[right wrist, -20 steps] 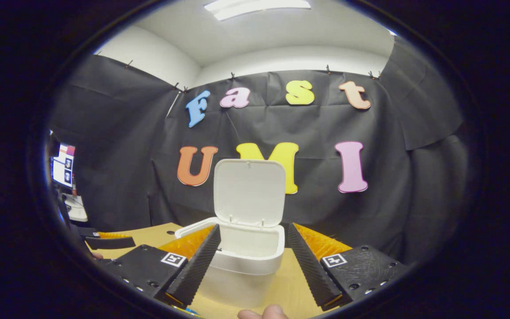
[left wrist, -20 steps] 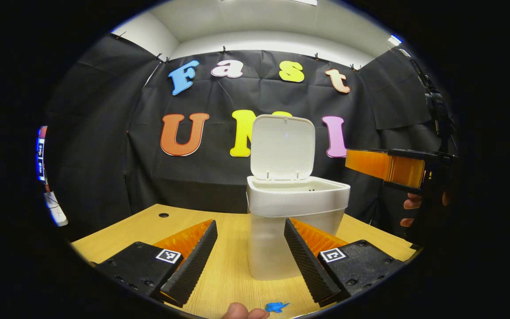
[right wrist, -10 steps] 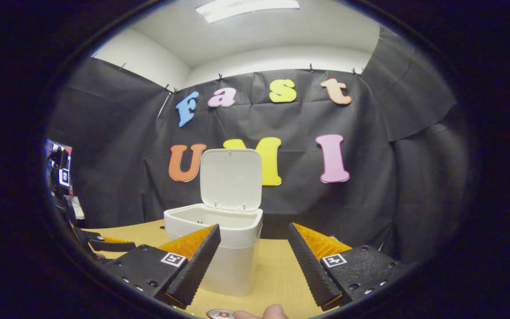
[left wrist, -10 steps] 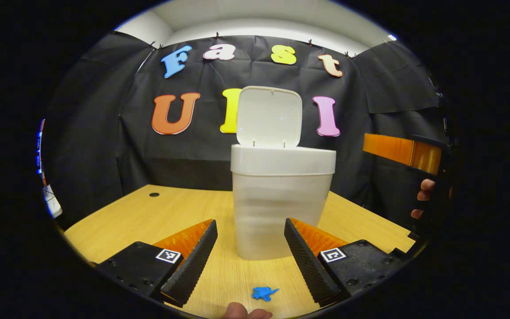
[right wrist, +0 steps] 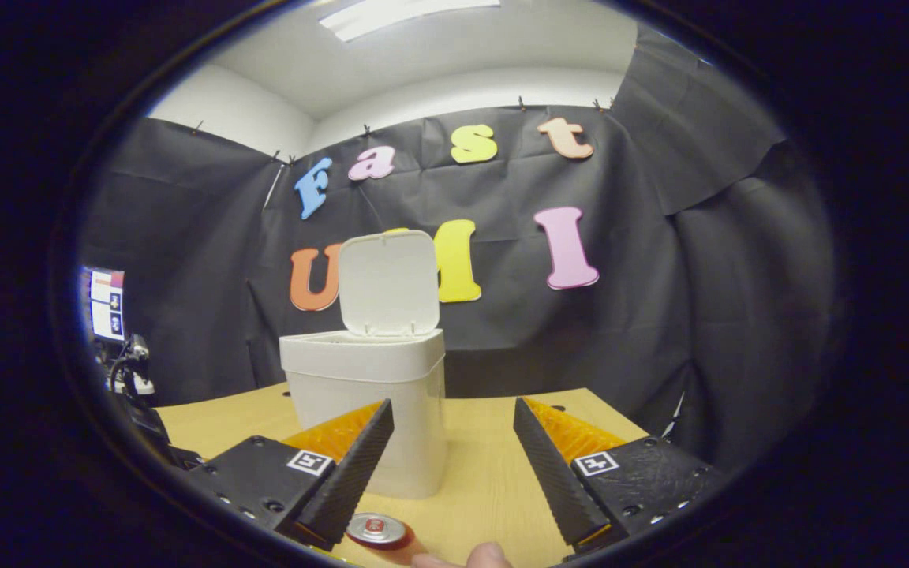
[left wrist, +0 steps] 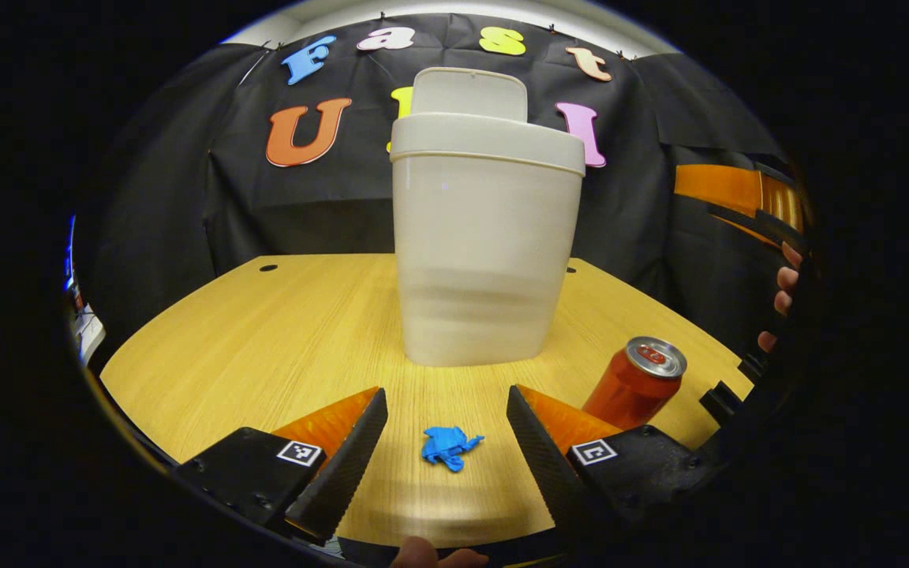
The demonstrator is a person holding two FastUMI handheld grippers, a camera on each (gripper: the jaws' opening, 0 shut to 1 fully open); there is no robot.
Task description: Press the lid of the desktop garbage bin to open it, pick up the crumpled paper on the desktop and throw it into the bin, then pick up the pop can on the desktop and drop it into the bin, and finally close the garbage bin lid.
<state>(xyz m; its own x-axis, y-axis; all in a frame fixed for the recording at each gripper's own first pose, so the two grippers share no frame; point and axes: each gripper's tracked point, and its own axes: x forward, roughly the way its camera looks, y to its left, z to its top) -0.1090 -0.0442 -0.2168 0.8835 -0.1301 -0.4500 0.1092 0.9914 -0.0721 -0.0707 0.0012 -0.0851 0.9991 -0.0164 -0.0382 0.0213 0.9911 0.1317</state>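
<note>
The bin [left wrist: 486,237] stands open, lid [right wrist: 388,282] up. Crumpled paper [left wrist: 447,447] lies on the tabletop [left wrist: 265,339] between the left gripper [left wrist: 445,454]'s spread fingers (ungrasped); the can [left wrist: 633,382] waits nearby. The right gripper [right wrist: 453,465] is open, empty.

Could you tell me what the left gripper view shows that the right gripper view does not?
Left gripper view: the blue crumpled paper lies on the desktop between the open fingers of the left claw; the pop can stands upright, seen at full height; the right claw and the hand holding it sit at the right edge.

Right gripper view: the ceiling light, a monitor at the far left, and the open right claw.

Both: the garbage bin with its lid raised, the can and the desktop.
</note>
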